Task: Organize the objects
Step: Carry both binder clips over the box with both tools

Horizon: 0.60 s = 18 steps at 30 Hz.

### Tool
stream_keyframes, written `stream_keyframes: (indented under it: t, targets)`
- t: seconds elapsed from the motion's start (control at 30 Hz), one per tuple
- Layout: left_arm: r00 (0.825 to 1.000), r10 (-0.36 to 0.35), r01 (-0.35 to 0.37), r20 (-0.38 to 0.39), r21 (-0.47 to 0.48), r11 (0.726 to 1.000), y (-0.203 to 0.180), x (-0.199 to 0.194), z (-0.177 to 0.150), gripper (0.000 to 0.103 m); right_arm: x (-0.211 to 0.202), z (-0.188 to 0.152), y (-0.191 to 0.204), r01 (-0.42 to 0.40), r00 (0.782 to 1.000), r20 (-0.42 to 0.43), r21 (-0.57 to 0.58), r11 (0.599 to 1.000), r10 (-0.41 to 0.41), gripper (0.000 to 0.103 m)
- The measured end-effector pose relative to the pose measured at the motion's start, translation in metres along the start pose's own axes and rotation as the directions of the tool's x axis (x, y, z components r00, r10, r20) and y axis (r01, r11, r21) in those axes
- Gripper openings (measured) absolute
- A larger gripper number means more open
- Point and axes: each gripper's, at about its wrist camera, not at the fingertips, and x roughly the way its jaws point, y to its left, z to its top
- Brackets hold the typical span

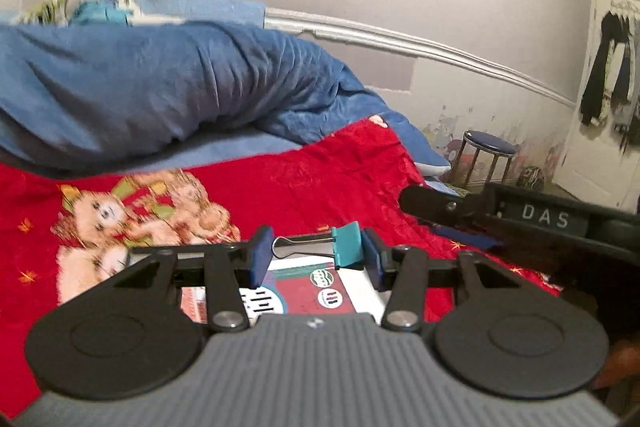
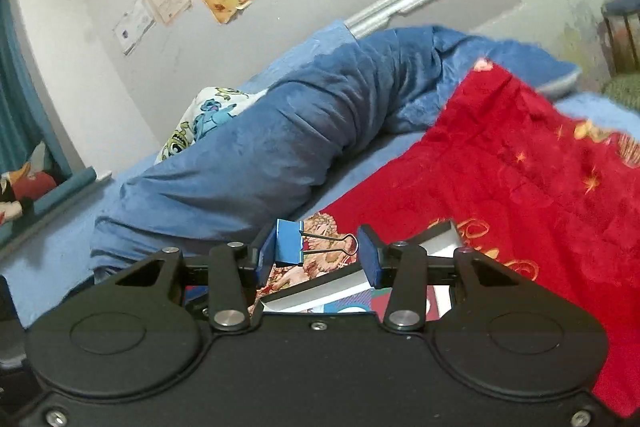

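Note:
My left gripper (image 1: 316,257) is shut on a teal binder clip (image 1: 348,243), held sideways between its blue pads above a white box with a red and teal print (image 1: 320,287) on the red blanket. My right gripper (image 2: 316,253) is shut on a blue binder clip (image 2: 289,242), its wire handle pointing right to the other pad. The same white box (image 2: 348,287) lies just below it. The right gripper also shows at the right edge of the left wrist view (image 1: 460,211).
A red blanket with a bear print (image 1: 312,179) covers the near bed. A rolled blue duvet (image 1: 160,87) lies behind it along the wall. A blue stool (image 1: 490,147) stands past the bed's foot, near a white door hung with clothes (image 1: 612,75).

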Motion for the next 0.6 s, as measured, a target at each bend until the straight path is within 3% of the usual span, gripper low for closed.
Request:
stream_keyframes:
  t: [0.07, 0.2, 0.27, 0.37, 0.6]
  targets:
    - [1.0, 0.012, -0.012, -0.01, -0.019, 1.0, 0.005, 0.016, -0.006, 0.052, 0.018, -0.004, -0.012, -0.004, 0.999, -0.04, 0.057, 0.998, 0.007, 0.042]
    - [0.998, 0.041, -0.045, -0.052, -0.075, 0.996, 0.012, 0.048, -0.027, 0.052, 0.049, -0.012, -0.024, 0.056, 0.992, -0.117, 0.0, 0.998, -0.056, 0.042]
    - [0.994, 0.09, -0.093, -0.067, -0.043, 0.995, 0.009, 0.064, -0.039, 0.052, 0.059, -0.013, -0.035, 0.112, 0.984, -0.144, 0.008, 0.994, -0.109, 0.042]
    - [0.978, 0.156, -0.159, -0.138, -0.007, 0.987, 0.009, 0.085, -0.053, 0.052, 0.071, -0.017, -0.049, 0.135, 0.969, -0.213, 0.033, 0.99, -0.125, 0.042]
    - [0.957, 0.093, -0.099, -0.274, -0.006, 0.995, 0.022, 0.106, -0.065, 0.052, 0.08, -0.022, -0.057, 0.165, 0.96, -0.235, 0.037, 0.986, -0.152, 0.042]
